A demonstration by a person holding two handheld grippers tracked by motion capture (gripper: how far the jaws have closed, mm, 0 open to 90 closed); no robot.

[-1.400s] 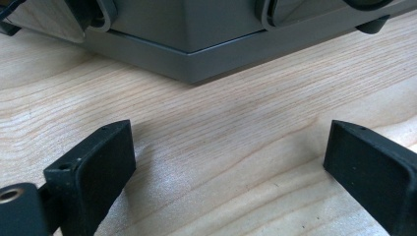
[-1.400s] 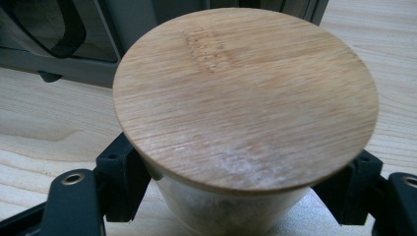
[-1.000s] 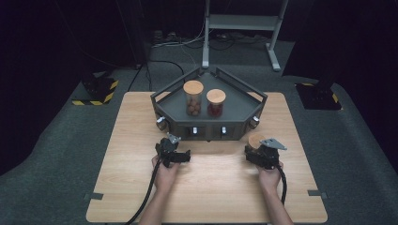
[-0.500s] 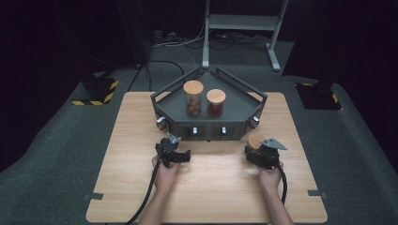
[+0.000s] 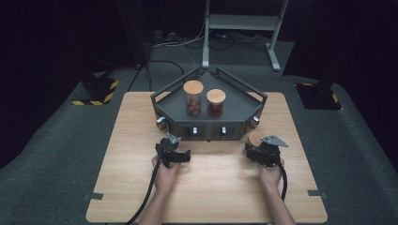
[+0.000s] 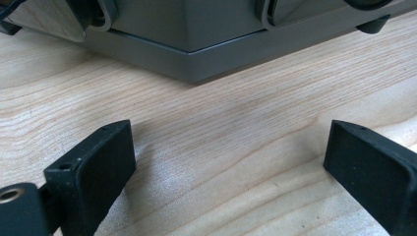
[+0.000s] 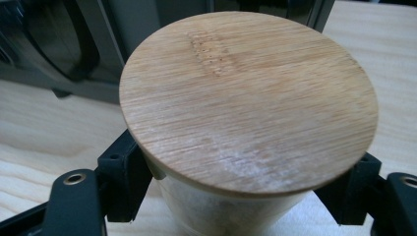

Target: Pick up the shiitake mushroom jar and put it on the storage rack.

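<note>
Jar with a round wooden lid sits upright between the two black jaws of the right gripper, which press against its pale body just under the lid's rim (so the jaws are closed on it, one at each side). From the high view the same jar's lid peeks out just ahead of the right gripper, near the right front corner of the dark grey tray, on the light wooden table. The person's right hand holds that gripper from behind, its cable curling back along the forearm.

The left gripper rests low over the table in front of the tray's left front part, held by the left hand. In the left gripper view its jaws stand wide apart with bare wood grain between them, and the tray's grey base lies a little way ahead, not touched.

Up on the tray stand two more jars, side by side and close together: a taller one with brown round things inside, and a shorter one with something reddish in it. Both carry wooden lids.
</note>
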